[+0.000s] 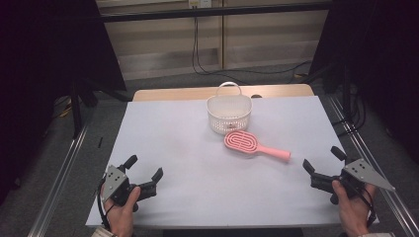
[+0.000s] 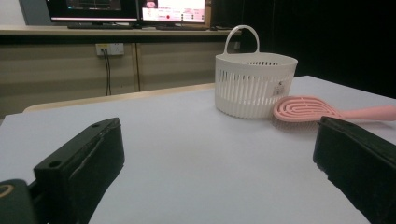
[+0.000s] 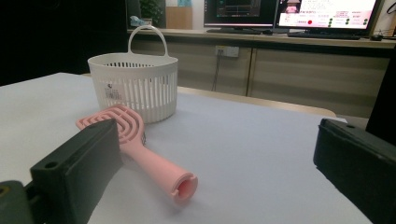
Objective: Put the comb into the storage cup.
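My right claw (image 1: 324, 164) stands wide open and holds nothing, with the pink hairbrush (image 1: 254, 145) lying ahead toward its left jaw, handle end nearest, beside the white basket (image 1: 229, 113).

Both hands come in from the near edge, each holding its tongs low and pointing forward. The left tongs (image 1: 145, 171) stand wide apart and empty; the right tongs (image 1: 323, 159) likewise gape, gripping nothing.

The hairbrush (image 1: 256, 145) is pink all over, its head patterned with curved concentric ridges. The basket (image 1: 229, 113) is white, its wall striped with narrow vertical slits. The tabletop (image 1: 197, 173) is plain pale lavender-grey, with a light wood edge at the far side.
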Motion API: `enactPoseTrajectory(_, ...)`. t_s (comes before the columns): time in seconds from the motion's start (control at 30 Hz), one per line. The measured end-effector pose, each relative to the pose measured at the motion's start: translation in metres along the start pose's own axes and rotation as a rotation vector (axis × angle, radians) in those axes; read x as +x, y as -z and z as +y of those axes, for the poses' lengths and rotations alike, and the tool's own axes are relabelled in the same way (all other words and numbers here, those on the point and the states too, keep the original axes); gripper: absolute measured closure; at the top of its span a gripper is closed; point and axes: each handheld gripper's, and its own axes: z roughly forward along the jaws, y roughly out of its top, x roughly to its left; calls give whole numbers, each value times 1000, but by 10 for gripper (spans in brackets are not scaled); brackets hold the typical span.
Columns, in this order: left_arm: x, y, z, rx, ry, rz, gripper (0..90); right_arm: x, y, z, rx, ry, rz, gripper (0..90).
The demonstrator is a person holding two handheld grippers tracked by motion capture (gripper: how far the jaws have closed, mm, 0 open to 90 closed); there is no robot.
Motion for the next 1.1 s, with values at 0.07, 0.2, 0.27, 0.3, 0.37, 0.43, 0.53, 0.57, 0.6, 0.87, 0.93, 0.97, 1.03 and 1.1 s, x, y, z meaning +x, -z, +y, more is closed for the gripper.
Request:
enactPoseTrajectory(0.07, 0, 1, 1, -5, -10, 4, 21, 0, 0, 0, 3, -2, 2, 2)
enactPoseTrajectory(0.2, 1, 0, 1, -3, -7, 8, 21, -1, 0, -2, 13, -3, 11, 2)
enactPoseTrajectory(0.27, 1, 0, 1, -2, -8, 7, 20, -3, 0, -2, 16, -6, 12, 2)
enactPoseTrajectory(0.3, 1, 0, 2, -10, -5, 9, 21, -3, 0, -2, 11, -12, 10, 2)
enactPoseTrajectory(0.37, 1, 0, 2, -12, -7, 11, 21, -4, 1, -2, 11, -19, 7, 2)
enactPoseTrajectory(0.43, 1, -1, 2, -13, 2, 12, 21, -4, 1, -3, 9, -21, 9, 2)
enactPoseTrajectory(0.53, 1, -2, 2, -9, 1, 3, 18, -4, 0, -4, 31, -15, 22, 0)
enactPoseTrajectory(0.57, 1, -2, 2, -9, 1, 3, 17, -3, -1, -5, 36, -17, 37, 0)
enactPoseTrajectory(0.6, 1, -2, 2, -10, -3, 5, 17, -2, -2, -4, 37, -16, 45, 0)
enactPoseTrajectory(0.87, 3, 5, 1, -8, -5, 9, 17, 3, -7, 0, 29, 2, 48, 0)
enactPoseTrajectory(0.93, 2, 5, 1, -8, -6, 10, 17, 4, -7, 1, 34, 3, 44, 0)
enactPoseTrajectory(0.97, 2, 4, 1, -10, -3, 11, 17, 5, -8, 1, 31, 3, 46, 0)
enactPoseTrajectory(1.03, 2, 5, 1, -15, -7, 11, 17, 7, -9, 2, 39, 26, 27, 0)
enactPoseTrajectory(1.1, 1, 5, 1, -20, -21, 7, 14, 11, -14, 3, 68, 29, 14, 2)
